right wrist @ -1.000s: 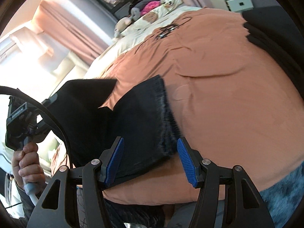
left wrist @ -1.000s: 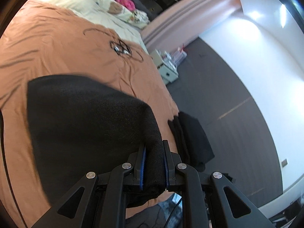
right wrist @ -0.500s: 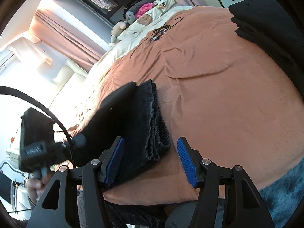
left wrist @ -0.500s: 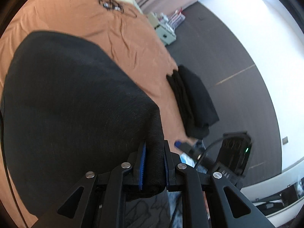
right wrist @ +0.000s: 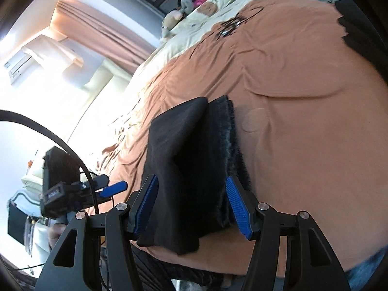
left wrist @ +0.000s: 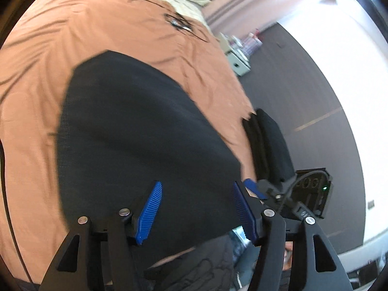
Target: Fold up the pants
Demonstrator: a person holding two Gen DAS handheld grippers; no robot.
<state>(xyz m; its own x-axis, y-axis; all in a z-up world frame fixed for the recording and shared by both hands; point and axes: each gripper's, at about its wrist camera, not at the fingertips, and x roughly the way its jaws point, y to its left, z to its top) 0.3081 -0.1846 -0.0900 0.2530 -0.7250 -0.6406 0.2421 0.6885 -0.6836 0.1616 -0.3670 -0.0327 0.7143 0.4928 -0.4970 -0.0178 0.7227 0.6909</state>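
Note:
The black pants (left wrist: pixel 135 140) lie folded in a thick stack on the orange bedspread (left wrist: pixel 48 48) near the bed's front edge. They also show in the right wrist view (right wrist: pixel 191 165), with a frayed hem on the right side. My left gripper (left wrist: pixel 197 211) is open just above the pants, holding nothing. My right gripper (right wrist: pixel 191 206) is open, its blue pads either side of the stack's near end. The left gripper's blue tip (right wrist: pixel 114 188) shows at the left of the right wrist view.
A second pile of folded black clothes (left wrist: pixel 269 145) sits at the bed's right edge. Black cables and glasses (left wrist: pixel 180 23) lie further up the bedspread. Cream bedding and stuffed toys (right wrist: pixel 194 7) are at the head. A small white cabinet (left wrist: pixel 236 58) stands on the dark floor.
My left gripper was shut on the pants' folded edge and carried it over the stack; it has opened and let go. The right gripper stayed open near the stack.

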